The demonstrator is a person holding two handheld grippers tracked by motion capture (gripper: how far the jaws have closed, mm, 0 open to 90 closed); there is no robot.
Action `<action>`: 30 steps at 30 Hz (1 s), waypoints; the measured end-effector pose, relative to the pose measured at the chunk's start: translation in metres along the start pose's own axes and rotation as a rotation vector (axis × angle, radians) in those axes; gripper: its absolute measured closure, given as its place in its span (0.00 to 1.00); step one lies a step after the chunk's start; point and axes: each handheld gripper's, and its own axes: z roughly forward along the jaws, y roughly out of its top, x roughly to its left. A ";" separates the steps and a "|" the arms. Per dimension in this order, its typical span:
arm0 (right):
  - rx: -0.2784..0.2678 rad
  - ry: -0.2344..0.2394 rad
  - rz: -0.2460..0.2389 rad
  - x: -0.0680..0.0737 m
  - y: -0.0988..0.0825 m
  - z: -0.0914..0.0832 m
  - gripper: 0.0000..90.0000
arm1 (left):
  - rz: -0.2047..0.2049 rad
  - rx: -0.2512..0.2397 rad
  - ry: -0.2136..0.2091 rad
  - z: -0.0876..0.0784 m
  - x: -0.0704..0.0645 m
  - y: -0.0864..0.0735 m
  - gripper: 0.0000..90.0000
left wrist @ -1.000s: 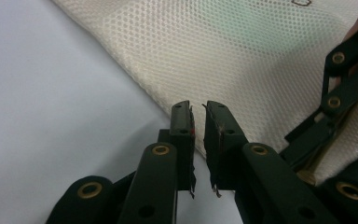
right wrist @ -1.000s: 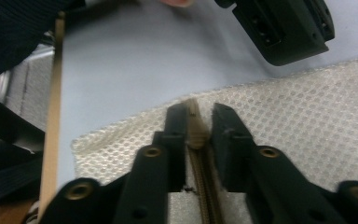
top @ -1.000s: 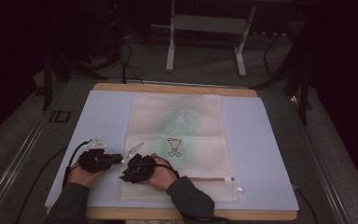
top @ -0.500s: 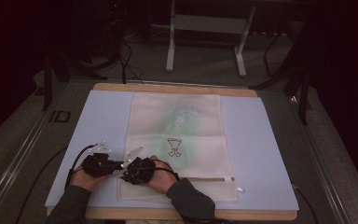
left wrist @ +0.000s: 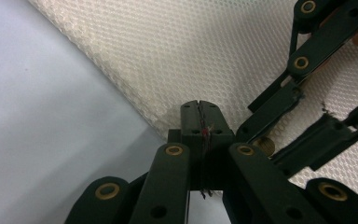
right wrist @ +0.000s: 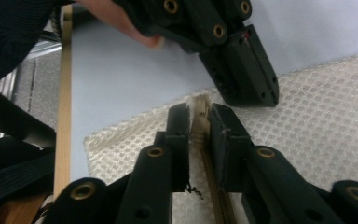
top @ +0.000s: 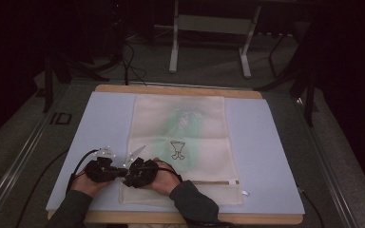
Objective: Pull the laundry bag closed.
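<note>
Fingers of the left gripper (left wrist: 199,108) are pressed together at the edge of a cream mesh laundry bag (top: 180,142); in the left gripper view a thin thread and a red speck show in the seam between the pads, so they may be nipping a bit of the bag's edge, though the view is too close to be sure. Fingers of the right gripper (right wrist: 198,122) are pinching a tan strip along the bag's mesh, seemingly its zipper tape, which runs up between the two pads; these fingers have just been easing slightly apart with the strip between them. In the right gripper view the left gripper sits at about one o'clock, just beside the right one, its tip on the mesh near the bag's corner. From the high view both grippers (top: 105,169) (top: 139,173) meet at the bag's seven o'clock corner, held by the person's left hand (top: 86,183) and right hand (top: 164,178). The bag lies flat on the pale blue mat (top: 275,156) covering the wooden worktop (top: 171,89), its long side running from six to twelve o'clock, with a green print and a small goblet-shaped mark (top: 177,149) at its middle and a zipper line (top: 209,182) across its near end toward five o'clock.
</note>
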 end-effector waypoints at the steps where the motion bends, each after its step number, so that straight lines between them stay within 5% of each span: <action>1: 0.005 -0.007 0.004 0.001 0.001 0.001 0.89 | -0.002 0.003 0.002 0.000 0.000 0.000 1.00; 17: 0.044 -0.138 -0.175 0.017 0.000 0.000 0.91 | 0.007 0.034 0.022 -0.001 -0.004 0.001 1.00; 30: 0.057 -0.175 -0.211 0.021 -0.005 -0.006 0.91 | 0.013 0.033 0.016 -0.001 -0.003 0.001 1.00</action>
